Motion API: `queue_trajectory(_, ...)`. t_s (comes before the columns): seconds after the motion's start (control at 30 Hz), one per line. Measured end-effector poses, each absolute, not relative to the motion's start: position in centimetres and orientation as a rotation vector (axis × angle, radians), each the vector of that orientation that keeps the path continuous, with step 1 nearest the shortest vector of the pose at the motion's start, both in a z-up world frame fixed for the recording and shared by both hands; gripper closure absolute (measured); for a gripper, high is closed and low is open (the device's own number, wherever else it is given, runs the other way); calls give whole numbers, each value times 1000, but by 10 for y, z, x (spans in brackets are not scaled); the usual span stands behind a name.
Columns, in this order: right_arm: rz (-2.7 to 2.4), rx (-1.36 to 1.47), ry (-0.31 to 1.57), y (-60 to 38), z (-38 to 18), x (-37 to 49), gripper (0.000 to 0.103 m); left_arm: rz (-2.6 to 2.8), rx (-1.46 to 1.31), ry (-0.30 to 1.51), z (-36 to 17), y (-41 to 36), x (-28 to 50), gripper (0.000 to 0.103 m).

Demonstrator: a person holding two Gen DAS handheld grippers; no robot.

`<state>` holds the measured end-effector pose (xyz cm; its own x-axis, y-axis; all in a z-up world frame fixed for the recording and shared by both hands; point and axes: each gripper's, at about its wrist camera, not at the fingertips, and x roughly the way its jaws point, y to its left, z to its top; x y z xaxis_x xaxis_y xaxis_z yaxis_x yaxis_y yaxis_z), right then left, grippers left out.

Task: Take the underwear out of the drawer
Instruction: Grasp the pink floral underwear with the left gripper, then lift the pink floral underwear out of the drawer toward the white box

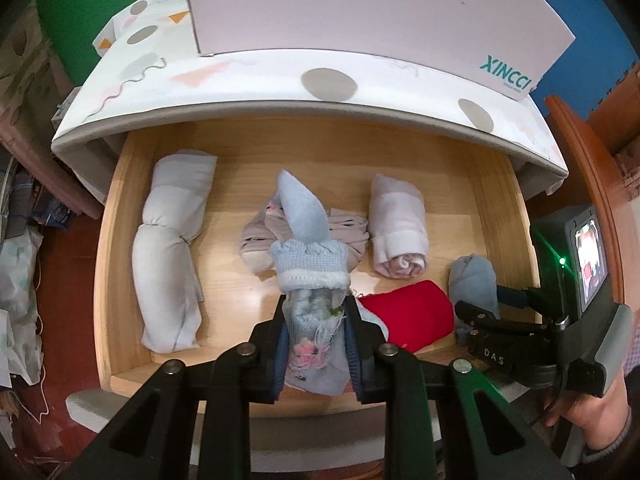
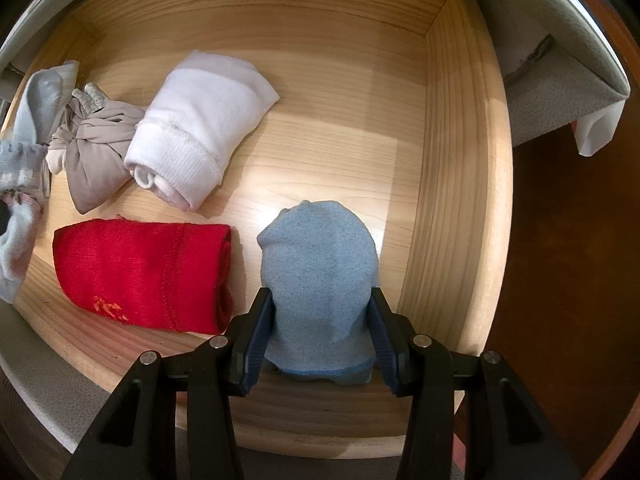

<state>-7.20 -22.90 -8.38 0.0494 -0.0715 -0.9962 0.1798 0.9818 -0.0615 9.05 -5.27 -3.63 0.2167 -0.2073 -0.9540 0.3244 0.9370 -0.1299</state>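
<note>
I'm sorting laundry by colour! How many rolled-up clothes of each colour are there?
Blue: 2, one in the left gripper, one in the right gripper
White: 2
Red: 1
Grey-beige: 1
Total: 6

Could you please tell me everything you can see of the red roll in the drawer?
The red roll is a knitted-looking fabric piece rolled into a short, thick bundle, lying on its side on the drawer floor near the front edge. A stitched seam crosses it, and a small orange mark sits on its lower part. Its right end shows the layered edge. It lies beside the blue roll, just apart, which the right tongs grip. No tongs touch it; the left tongs partly hide it in their view.
</note>
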Motion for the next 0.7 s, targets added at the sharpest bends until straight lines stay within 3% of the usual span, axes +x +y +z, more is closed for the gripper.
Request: queue_trajectory(0.7,-195,83,1513,-226,-84,-68,58,-328,106,1269,-16,-26,99,79)
